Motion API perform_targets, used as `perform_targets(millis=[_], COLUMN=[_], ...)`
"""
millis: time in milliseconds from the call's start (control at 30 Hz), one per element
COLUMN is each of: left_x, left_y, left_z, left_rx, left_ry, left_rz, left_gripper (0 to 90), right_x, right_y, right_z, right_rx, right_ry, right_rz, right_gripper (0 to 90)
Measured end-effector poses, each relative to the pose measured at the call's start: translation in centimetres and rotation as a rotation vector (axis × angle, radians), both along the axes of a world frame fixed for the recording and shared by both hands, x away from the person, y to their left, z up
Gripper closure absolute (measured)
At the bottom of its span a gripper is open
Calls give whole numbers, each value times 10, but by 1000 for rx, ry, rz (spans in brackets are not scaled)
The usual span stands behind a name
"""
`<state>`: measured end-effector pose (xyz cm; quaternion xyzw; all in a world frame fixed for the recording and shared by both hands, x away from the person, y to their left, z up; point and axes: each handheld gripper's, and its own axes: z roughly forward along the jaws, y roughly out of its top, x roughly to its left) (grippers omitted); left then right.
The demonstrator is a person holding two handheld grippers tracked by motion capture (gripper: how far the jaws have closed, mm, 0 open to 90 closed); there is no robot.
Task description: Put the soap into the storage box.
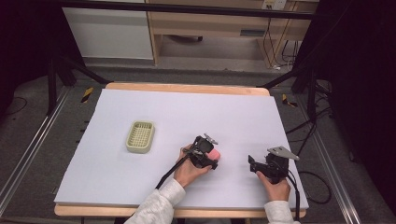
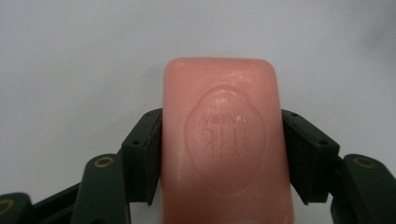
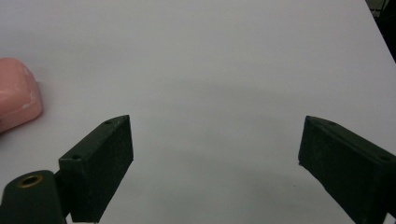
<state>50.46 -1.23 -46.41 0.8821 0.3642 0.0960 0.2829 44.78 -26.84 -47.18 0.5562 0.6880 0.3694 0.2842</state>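
Near the front edge of the white surface [image 1: 140,186], the left tongs [image 1: 211,157] are gripping a pink soap bar [image 2: 224,140] squarely across its sides, likely for a lift. Off toward the front right corner, the right tongs [image 1: 252,164] are waiting spread wide, holding nothing; a slotted soap dish [image 1: 140,136] is sitting toward the left edge.

grey floor [image 1: 28,126], wooden cabinet [image 1: 210,23], black frame [image 1: 187,8]

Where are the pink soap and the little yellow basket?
pink soap [image 2: 224,140], left gripper view, on its stamped top face.
yellow basket [image 1: 140,136], high view, on its latticed floor.
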Motion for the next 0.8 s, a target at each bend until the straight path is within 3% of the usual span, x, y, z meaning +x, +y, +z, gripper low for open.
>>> perform_targets(millis=[467,800], left_x=[1,-4], left_y=[3,16], left_z=[2,15], left_rx=[15,-17], left_ry=[-3,-20], left_rz=[1,-1], left_gripper=[373,373], right_x=[0,0], right_y=[0,0], right_z=[0,0], right_rx=[0,-2], right_ry=[2,4], right_rz=[3,3], right_gripper=[104,104])
